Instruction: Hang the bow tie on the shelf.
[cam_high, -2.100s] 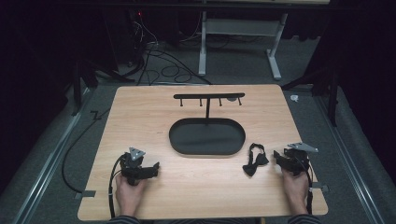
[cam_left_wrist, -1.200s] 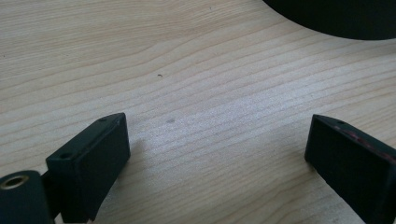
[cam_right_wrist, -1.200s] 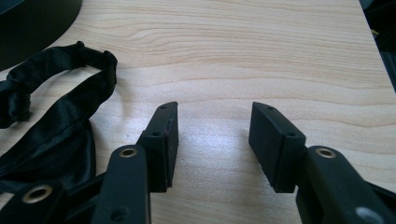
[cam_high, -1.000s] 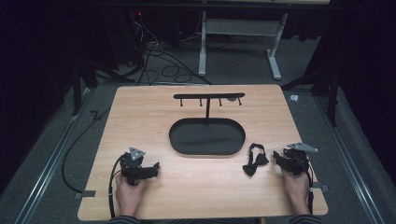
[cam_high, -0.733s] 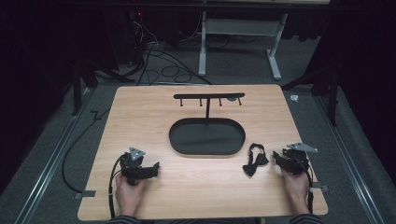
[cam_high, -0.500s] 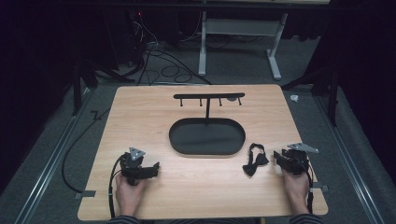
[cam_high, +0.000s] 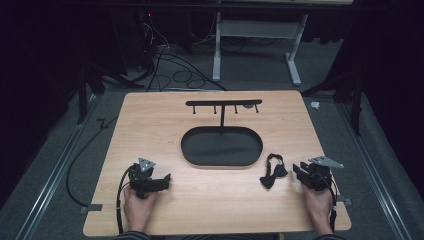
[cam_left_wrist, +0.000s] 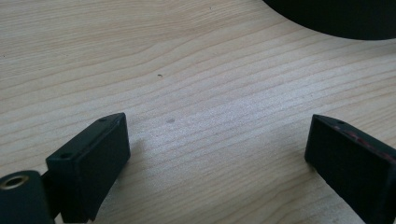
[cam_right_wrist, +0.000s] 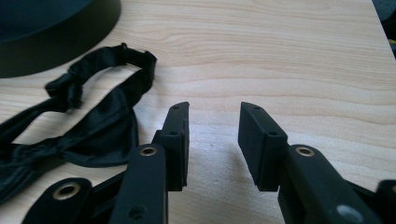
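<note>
Little change over the last two seconds: both hands parked at the near edge of the table. Left gripper spread wide over bare wood. Right gripper partly open, holding nothing, just right of the black bow tie. Bow tie flat near the right end of the oval tray, under the hook stand. Likely a pick-up not yet begun.

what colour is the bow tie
Plain black bow tie, clearest in the right gripper view.

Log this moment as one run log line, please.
left claw: open, empty, over wooden table | right claw: open, empty, beside black fabric bow tie | black oval tray stand: empty
</note>
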